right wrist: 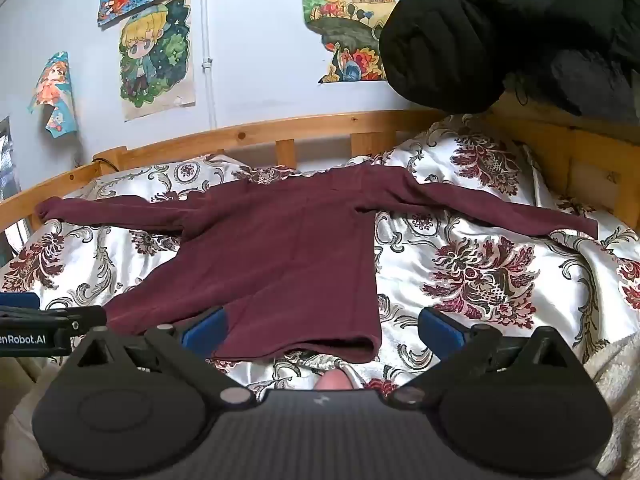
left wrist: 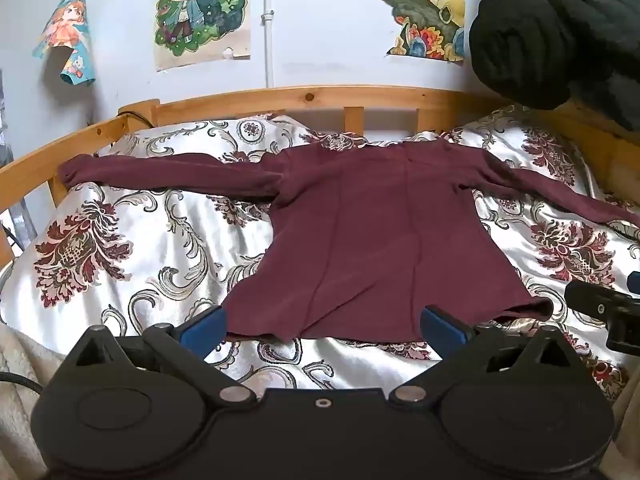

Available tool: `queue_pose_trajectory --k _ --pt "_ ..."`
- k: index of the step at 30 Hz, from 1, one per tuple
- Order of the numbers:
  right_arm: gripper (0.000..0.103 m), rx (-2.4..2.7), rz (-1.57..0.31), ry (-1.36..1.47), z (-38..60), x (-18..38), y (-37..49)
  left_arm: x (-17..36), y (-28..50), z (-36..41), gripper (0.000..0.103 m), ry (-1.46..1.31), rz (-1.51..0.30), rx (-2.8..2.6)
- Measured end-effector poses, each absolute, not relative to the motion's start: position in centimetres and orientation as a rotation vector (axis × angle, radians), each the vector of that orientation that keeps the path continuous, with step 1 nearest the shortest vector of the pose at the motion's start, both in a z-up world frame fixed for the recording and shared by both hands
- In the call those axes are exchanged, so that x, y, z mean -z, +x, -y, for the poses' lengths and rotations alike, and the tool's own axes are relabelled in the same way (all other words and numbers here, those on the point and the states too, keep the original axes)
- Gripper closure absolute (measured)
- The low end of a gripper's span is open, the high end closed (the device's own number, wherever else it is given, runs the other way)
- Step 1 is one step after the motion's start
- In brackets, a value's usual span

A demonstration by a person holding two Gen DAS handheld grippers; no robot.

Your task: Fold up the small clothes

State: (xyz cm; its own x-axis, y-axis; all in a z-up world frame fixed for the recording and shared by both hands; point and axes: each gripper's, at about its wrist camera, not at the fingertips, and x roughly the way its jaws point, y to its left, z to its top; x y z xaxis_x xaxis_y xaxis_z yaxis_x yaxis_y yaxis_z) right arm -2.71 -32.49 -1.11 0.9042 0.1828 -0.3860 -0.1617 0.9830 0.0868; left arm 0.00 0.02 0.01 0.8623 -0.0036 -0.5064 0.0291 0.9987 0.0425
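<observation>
In the left wrist view, a maroon long-sleeved top (left wrist: 372, 232) lies spread flat on a bed, both sleeves stretched out to the sides and its hem nearest the camera. Under it is a shiny white bedspread (left wrist: 132, 248) with a dark red floral pattern. The left gripper (left wrist: 322, 326) hangs just above the hem with its jaws spread wide, the blue fingertips (left wrist: 206, 326) on either side of the hem's left part, pinching nothing. A wooden bed rail (left wrist: 280, 98) runs behind the top, and on the wall above it hang curling cartoon posters (left wrist: 202, 12) and a thin white pipe (left wrist: 269, 20). A bulky black padded garment (left wrist: 552, 28) hangs at the upper right, covering part of the rail and the corner of one poster. The end of the right sleeve is cut off by the frame edge, and part of the right gripper (left wrist: 608, 312) pokes in at the right edge. In the right wrist view, the same top (right wrist: 280, 248) sits left of centre, its hem's right corner between the right gripper's (right wrist: 320, 326) wide-spread jaws, which hold nothing. The black garment (right wrist: 500, 32) fills the upper right and hides the rail's (right wrist: 320, 126) far end. The left gripper's (right wrist: 44, 328) side shows at the left edge, its lettering partly cut off. A small pinkish blur just above the gripper body is too unclear to identify.
</observation>
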Motion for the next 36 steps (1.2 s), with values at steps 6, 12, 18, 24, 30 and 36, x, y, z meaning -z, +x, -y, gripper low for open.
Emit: queue_pose_trajectory --k 6,12,18,24,30,36 --pt "0.0 -0.177 -0.406 0.053 32.54 1.14 -2.68 -0.01 0.02 -0.02 0.001 0.048 -0.535 0.019" --pt "0.0 -0.178 -0.407 0.055 32.56 1.19 -2.65 -0.01 0.01 -0.07 0.001 0.047 -0.537 0.013" --pt "0.0 -0.179 -0.409 0.057 32.56 1.25 -2.63 0.07 0.02 -0.26 0.001 0.05 -0.537 0.012" --pt "0.0 -0.178 -0.41 0.058 32.55 1.29 -2.64 0.2 0.07 -0.01 0.001 0.061 -0.538 0.01" --pt "0.0 -0.178 -0.411 0.059 32.52 1.36 -2.62 0.23 0.08 -0.05 0.001 0.063 -0.539 0.009" --pt "0.0 -0.178 -0.412 0.06 32.5 1.41 -2.41 0.2 0.06 -0.04 0.001 0.065 -0.54 0.007"
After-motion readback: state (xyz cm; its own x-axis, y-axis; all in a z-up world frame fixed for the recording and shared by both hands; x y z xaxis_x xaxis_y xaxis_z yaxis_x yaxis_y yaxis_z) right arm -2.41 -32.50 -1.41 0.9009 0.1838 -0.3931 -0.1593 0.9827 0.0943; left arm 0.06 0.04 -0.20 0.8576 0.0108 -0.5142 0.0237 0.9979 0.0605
